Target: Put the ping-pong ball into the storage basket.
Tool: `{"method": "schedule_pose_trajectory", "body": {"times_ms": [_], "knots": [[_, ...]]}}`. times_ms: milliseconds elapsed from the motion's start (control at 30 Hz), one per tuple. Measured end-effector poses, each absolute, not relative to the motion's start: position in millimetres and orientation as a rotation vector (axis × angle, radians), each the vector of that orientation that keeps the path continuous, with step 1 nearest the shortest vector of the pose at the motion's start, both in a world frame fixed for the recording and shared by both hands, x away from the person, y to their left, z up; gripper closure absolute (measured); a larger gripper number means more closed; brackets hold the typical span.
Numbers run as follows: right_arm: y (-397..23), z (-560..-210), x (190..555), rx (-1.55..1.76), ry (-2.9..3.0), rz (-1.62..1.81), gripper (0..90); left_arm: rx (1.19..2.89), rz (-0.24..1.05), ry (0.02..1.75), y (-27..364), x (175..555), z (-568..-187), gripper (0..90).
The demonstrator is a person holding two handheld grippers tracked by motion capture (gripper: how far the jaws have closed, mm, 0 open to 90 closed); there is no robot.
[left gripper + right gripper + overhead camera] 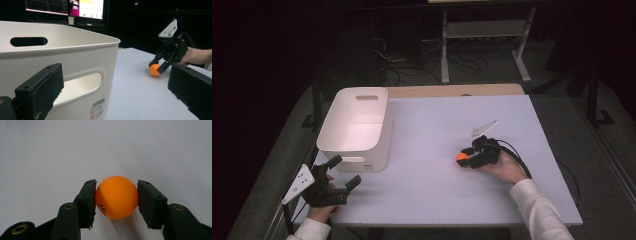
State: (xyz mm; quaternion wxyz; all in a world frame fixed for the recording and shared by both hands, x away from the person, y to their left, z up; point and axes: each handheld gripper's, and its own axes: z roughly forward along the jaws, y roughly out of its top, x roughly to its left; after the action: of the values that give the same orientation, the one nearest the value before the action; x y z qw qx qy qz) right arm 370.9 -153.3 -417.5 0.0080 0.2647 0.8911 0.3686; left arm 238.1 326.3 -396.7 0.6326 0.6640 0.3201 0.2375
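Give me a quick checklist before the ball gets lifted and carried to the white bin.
1. Right claw shut on the orange ball, pads touching both sides: ok.
2. Ball centred between the pads: ok.
3. Ball off the table: cannot tell.
4. White bin upright, opening free: ok.
5. Left claw open, beside the bin's near corner, apart from the ball's route: ok.
6. Bin inside free of other things: ok for the visible part.

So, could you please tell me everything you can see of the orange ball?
The orange ball is small, round, smooth and matte, like a table-tennis ball, with a small dark print low on one side. It sits on the white table, right of the white bin, clamped between the two black jaws of the right gripper.
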Motion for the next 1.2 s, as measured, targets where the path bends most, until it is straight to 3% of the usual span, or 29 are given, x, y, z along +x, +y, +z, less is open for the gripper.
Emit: {"method": "schedule_pose_trajectory", "body": {"times_ms": [1200], "knots": [[-137.8,-349.7,376.1,0.700,2.783,1.179,49.4,1.517,0.541,0.733,325.9,238.5,-396.7,0.0]]}}
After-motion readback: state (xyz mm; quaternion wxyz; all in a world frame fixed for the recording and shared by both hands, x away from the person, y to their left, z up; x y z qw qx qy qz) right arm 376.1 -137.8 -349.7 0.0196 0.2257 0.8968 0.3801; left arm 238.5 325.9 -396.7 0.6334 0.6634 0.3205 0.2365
